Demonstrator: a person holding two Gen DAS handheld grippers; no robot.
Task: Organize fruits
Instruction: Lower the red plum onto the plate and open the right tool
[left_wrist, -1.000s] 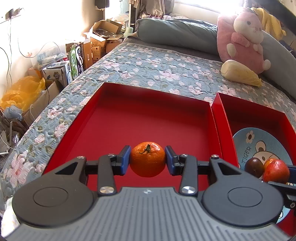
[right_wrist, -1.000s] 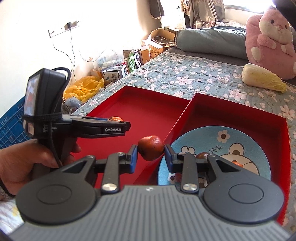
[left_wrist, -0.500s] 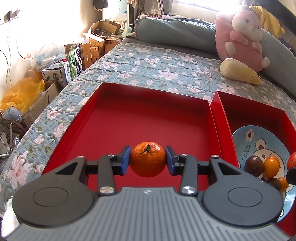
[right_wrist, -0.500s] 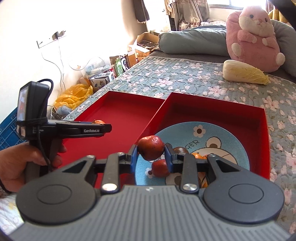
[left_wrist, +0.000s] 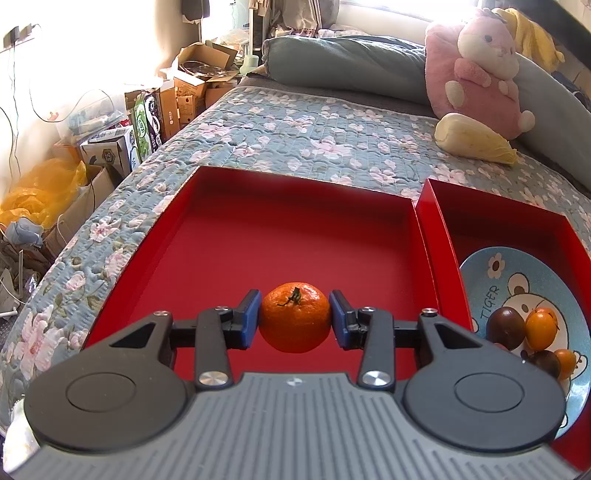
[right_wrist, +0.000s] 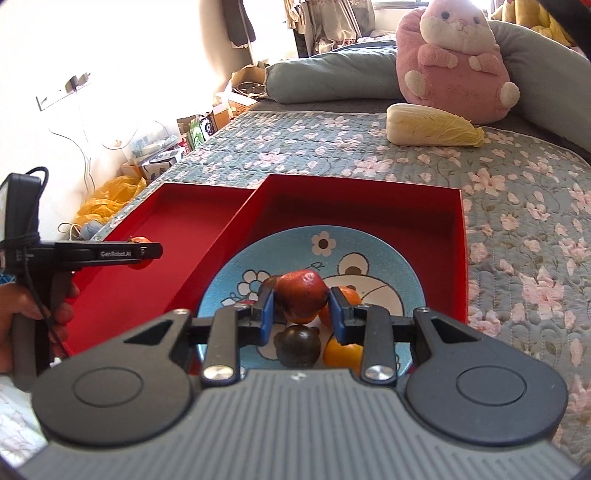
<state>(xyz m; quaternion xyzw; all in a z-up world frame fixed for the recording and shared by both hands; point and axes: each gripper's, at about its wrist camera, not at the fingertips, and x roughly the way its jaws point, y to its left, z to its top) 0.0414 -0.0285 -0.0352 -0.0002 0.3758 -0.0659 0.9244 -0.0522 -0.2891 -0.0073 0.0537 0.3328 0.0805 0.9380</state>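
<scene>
My left gripper (left_wrist: 295, 319) is shut on an orange mandarin (left_wrist: 294, 316) and holds it above the left red tray (left_wrist: 258, 240). My right gripper (right_wrist: 301, 310) is shut on a dark red fruit (right_wrist: 303, 293) and holds it above the blue cartoon plate (right_wrist: 373, 258) in the right red tray (right_wrist: 354, 199). On the plate lie a dark plum (right_wrist: 298, 347) and orange fruits (right_wrist: 341, 352). The plate (left_wrist: 513, 273) with its fruits (left_wrist: 506, 326) also shows at the right of the left wrist view. The left gripper (right_wrist: 147, 251) shows at the left of the right wrist view.
Both trays lie side by side on a floral quilt (left_wrist: 314, 140). A cabbage (right_wrist: 432, 125) and a pink plush rabbit (right_wrist: 450, 62) sit at the far end by grey pillows (left_wrist: 343, 62). Cardboard boxes (left_wrist: 188, 88) and a yellow bag (left_wrist: 40, 188) stand left of the bed.
My right gripper has moved right with the red fruit, from the edge between the trays to over the plate. The left gripper has stayed in place with the mandarin.
</scene>
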